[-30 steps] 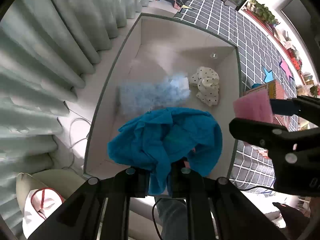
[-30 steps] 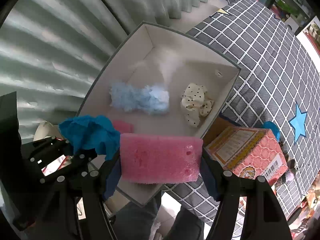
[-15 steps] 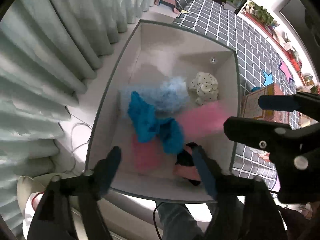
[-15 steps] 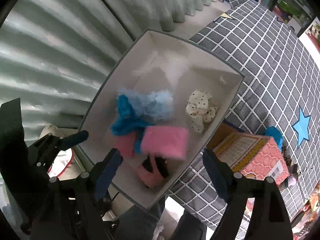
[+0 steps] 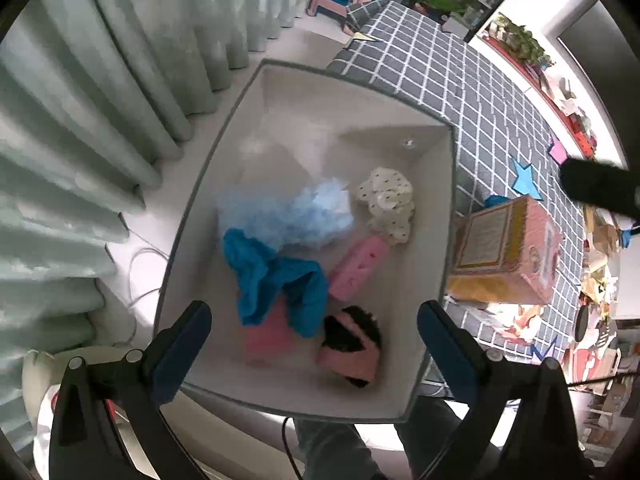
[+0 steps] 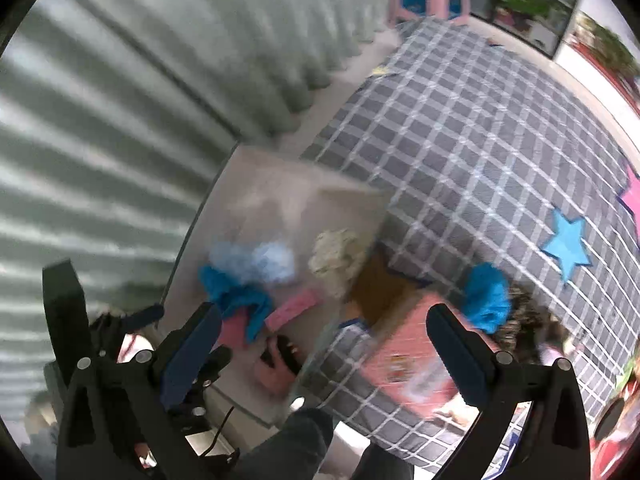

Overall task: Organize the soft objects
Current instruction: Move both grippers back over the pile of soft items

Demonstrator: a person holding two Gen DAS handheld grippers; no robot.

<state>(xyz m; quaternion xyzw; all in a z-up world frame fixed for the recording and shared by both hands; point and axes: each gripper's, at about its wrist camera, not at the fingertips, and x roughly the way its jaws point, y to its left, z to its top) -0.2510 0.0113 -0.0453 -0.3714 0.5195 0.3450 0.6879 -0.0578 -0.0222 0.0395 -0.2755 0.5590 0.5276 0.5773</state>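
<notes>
Blue cloth (image 5: 276, 280) and pink sponge (image 5: 358, 266) lie inside the white box (image 5: 434, 264). Both the left gripper (image 5: 314, 330) and right gripper (image 6: 324, 326) are wide open, holding nothing.

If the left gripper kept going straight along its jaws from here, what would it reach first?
Most likely the blue cloth lying in the white bin: it sits centered between the open jaws of the left gripper. Depth is unclear, so the pink sponge beside it could come first.
</notes>
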